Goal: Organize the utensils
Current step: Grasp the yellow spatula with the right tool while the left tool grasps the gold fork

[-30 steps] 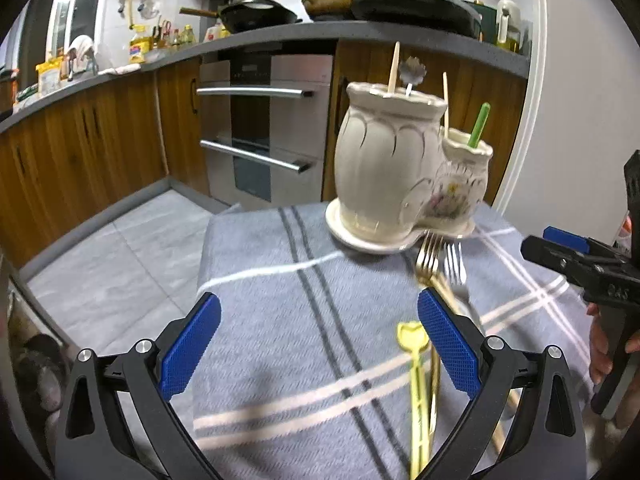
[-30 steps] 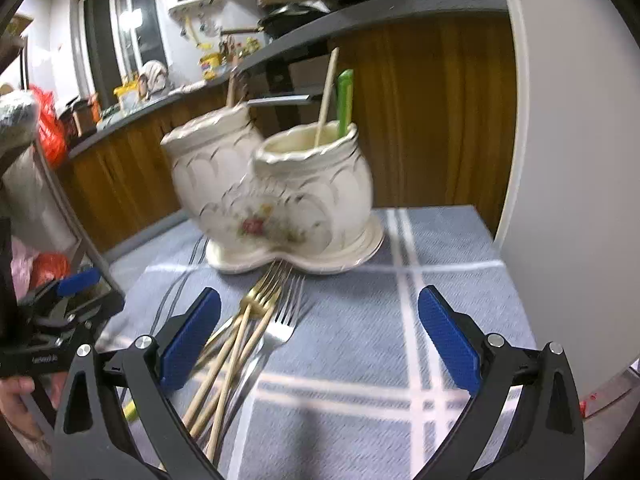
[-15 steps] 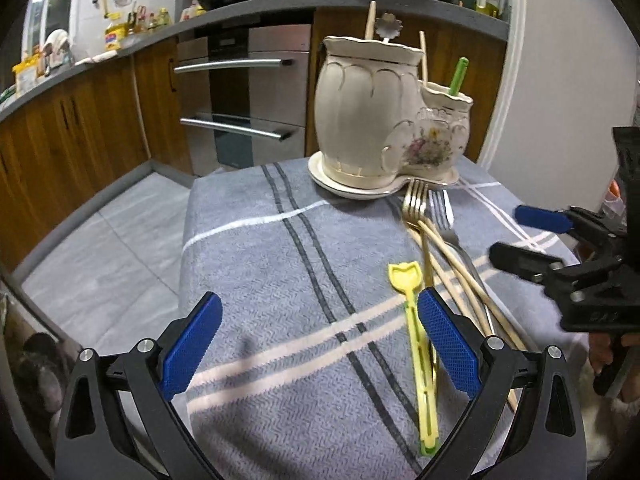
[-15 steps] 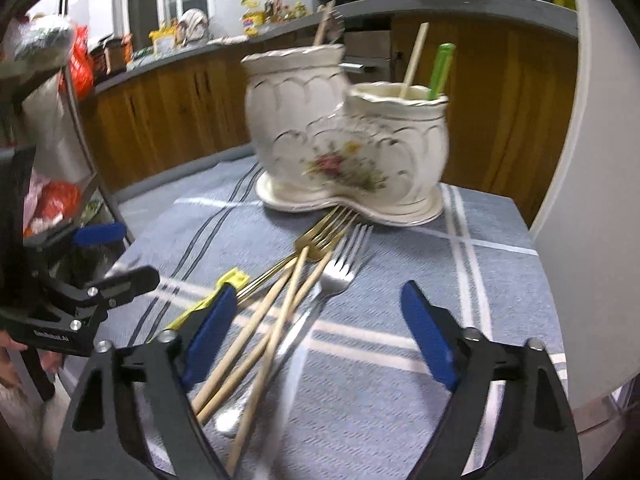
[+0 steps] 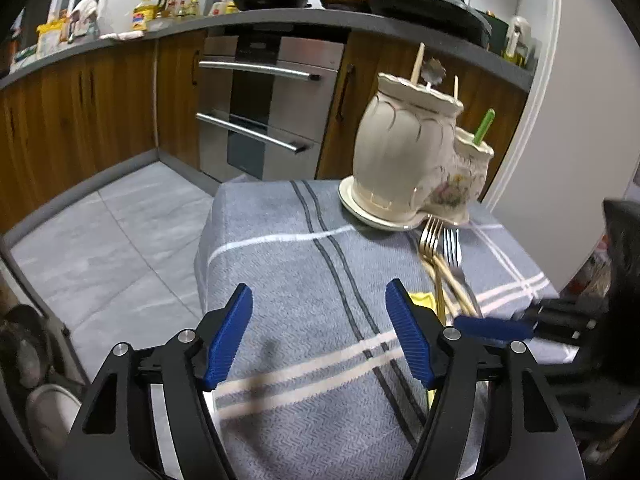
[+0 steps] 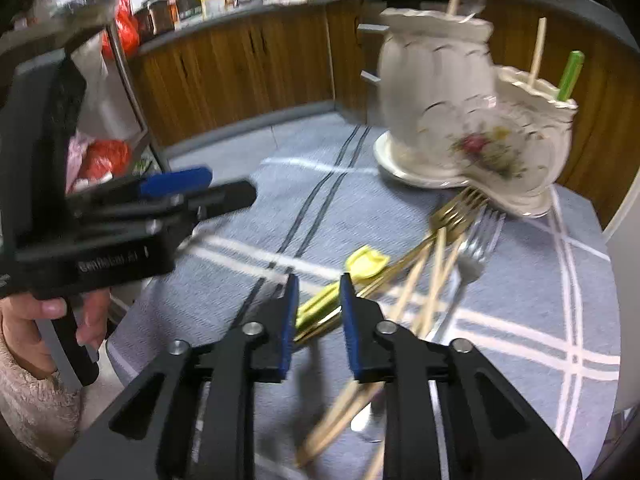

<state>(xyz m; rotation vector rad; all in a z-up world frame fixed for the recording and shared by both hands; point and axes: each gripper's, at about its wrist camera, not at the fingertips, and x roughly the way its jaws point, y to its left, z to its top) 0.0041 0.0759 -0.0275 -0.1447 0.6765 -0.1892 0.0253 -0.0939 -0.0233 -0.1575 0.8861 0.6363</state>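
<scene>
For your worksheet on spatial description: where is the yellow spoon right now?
The yellow spoon lies on the cloth left of the forks, its handle between the right gripper's narrowed fingers.

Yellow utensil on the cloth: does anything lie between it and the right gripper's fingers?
Nothing visible does. The right gripper has its jaws narrowed around the yellow utensil's handle with a gap showing. The gold fork and chopsticks lie beside it, touching or crossing.

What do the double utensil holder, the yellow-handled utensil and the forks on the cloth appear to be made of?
The double utensil holder looks like glazed ceramic: glossy cream surface, gilt lines, a painted flower. The yellow-handled utensil seems to be plastic: flat, opaque, uniform colour. The gold forks and the silver fork look like polished metal, going by their sheen; whether the gold is plating cannot be told.
</scene>
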